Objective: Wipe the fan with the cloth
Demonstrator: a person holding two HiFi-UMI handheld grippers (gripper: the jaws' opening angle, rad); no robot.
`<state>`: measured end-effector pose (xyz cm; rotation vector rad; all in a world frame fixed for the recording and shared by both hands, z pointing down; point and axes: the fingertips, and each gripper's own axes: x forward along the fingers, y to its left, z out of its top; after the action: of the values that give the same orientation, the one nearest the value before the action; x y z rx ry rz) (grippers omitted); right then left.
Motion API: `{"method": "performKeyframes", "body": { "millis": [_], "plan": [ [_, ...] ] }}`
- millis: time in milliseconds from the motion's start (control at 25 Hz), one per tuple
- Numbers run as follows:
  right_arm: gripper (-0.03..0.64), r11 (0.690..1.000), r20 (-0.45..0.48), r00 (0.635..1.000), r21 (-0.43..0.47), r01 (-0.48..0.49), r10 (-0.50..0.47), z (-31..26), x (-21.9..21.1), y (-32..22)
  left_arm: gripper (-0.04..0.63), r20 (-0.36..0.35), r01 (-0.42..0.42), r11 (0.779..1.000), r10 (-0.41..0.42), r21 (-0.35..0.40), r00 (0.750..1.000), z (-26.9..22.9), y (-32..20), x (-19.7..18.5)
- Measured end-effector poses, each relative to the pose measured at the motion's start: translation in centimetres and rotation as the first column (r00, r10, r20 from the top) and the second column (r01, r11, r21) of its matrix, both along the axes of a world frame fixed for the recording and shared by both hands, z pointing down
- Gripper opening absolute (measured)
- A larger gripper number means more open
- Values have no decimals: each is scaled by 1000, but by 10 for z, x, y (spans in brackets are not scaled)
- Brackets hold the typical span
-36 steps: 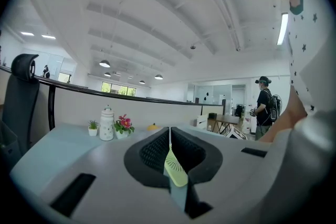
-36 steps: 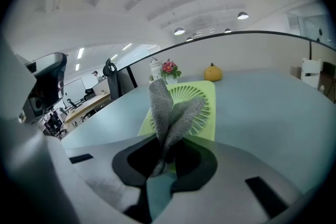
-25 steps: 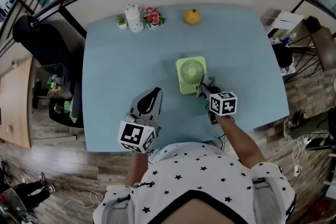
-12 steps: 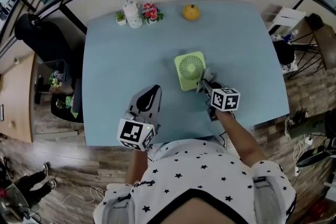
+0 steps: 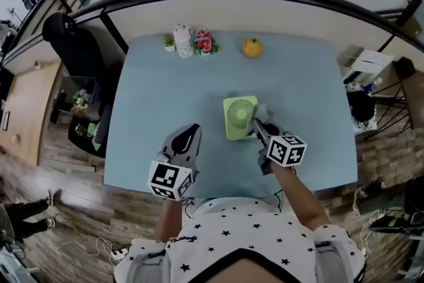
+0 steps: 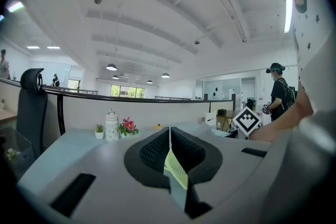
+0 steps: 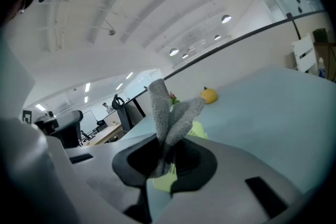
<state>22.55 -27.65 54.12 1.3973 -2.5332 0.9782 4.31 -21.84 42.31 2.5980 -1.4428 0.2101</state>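
Right gripper (image 7: 167, 157) jaws pinch the grey cloth (image 7: 169, 113), clear only in its own view; green fan (image 5: 240, 117) lies just past them on the blue desk (image 5: 159, 96), per head view. Left gripper (image 6: 169, 139) jaws together, empty, fan further ahead to their right.

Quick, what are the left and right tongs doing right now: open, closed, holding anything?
Left tongs: shut, nothing between them.
Right tongs: shut on the grey cloth, beside the green fan.
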Motion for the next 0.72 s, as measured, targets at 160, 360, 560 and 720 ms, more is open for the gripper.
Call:
{"method": "performKeyframes", "body": {
  "millis": [160,360,560,720],
  "plan": [
    [54,992,5,999,120,39,-40,-48,4,0,34,13,6,1000,-6,4,1000,-4,-3,9],
    [52,972,5,999,231,47,-49,-87,11,2,34,27,-5,1000,4,10,1000,-7,-8,23],
    [48,963,1,999,265,48,-50,-99,13,3,34,31,-22,1000,21,15,999,-10,-15,31],
    [48,964,-1,999,262,35,-36,-99,19,5,34,34,-43,999,42,16,999,-10,-17,39]
  ]
}}
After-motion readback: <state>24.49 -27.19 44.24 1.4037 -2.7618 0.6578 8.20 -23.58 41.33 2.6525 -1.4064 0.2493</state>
